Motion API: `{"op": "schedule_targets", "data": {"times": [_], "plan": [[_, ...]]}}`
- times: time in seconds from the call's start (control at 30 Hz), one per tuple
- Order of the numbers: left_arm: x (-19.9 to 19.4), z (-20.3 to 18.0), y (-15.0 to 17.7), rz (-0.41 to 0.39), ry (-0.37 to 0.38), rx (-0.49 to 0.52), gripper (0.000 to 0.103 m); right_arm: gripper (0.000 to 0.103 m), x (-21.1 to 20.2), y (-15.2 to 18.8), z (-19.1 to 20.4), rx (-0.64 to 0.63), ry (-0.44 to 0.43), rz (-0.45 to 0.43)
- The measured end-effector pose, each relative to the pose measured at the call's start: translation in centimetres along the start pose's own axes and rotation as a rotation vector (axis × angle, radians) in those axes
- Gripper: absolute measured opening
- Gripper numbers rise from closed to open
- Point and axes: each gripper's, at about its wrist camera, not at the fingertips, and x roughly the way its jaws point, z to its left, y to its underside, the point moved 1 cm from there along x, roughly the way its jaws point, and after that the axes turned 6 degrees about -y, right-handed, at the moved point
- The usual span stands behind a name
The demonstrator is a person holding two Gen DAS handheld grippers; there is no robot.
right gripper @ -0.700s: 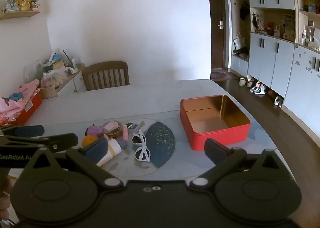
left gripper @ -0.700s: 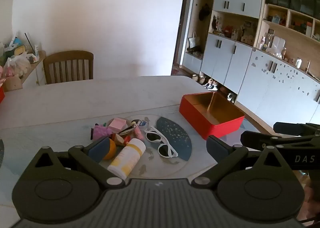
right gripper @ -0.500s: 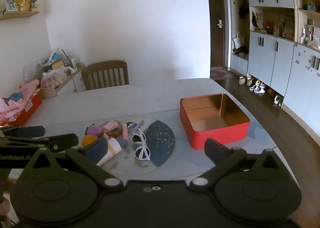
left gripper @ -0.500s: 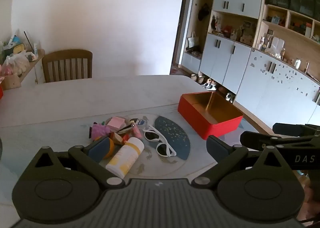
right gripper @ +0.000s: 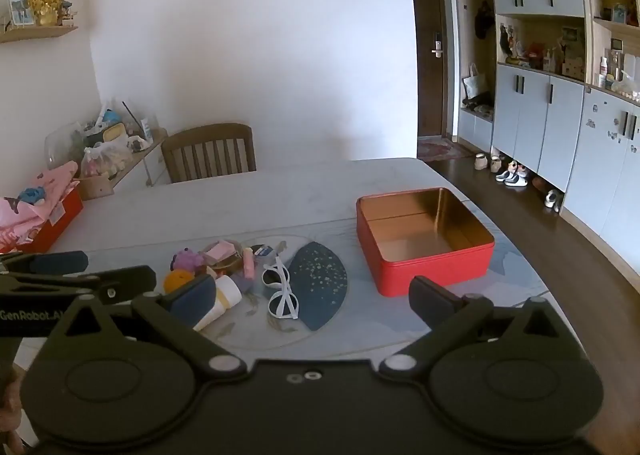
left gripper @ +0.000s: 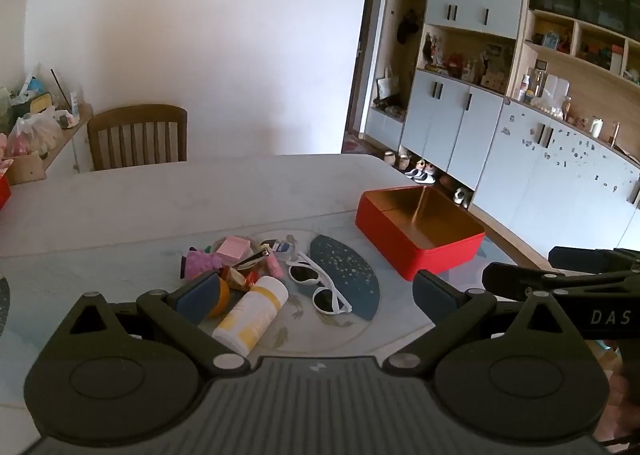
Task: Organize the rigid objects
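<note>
A pile of small objects lies on the near part of the table: a white and yellow bottle [left gripper: 252,315] on its side, white sunglasses [left gripper: 318,283], an orange ball [right gripper: 178,281], a purple toy [left gripper: 200,263] and a pink box [left gripper: 232,248]. An open, empty red tin [left gripper: 420,239] stands to their right; it also shows in the right wrist view [right gripper: 424,239]. My left gripper [left gripper: 316,295] is open and empty, above the near table edge before the pile. My right gripper [right gripper: 312,295] is open and empty, beside it to the right.
A dark blue oval mat [left gripper: 348,275] lies under the sunglasses on a round glass disc. A wooden chair [left gripper: 138,139] stands at the table's far side. A red box with pink cloth [right gripper: 44,215] sits at the far left. Cabinets [left gripper: 520,159] line the right wall.
Both grippers have shifted slightly, so the pile and tin sit a little lower and closer in view. Both stay open and empty.
</note>
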Motion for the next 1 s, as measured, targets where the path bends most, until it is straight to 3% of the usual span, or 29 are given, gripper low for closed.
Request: {"op": "schedule_targets", "data": {"times": [0.67, 1.0], "plan": [[-1.2, -0.3, -0.9, -0.005, -0.024, -0.005, 0.103, 0.103, 0.1, -0.1, -0.7, 0.006, -0.014, -0.006], [2.8, 0.7, -1.3, 0.047, -0.076, -0.029, 0.103, 0.103, 4.4, -0.9, -0.7, -0.065, -0.078, 0.071]]}}
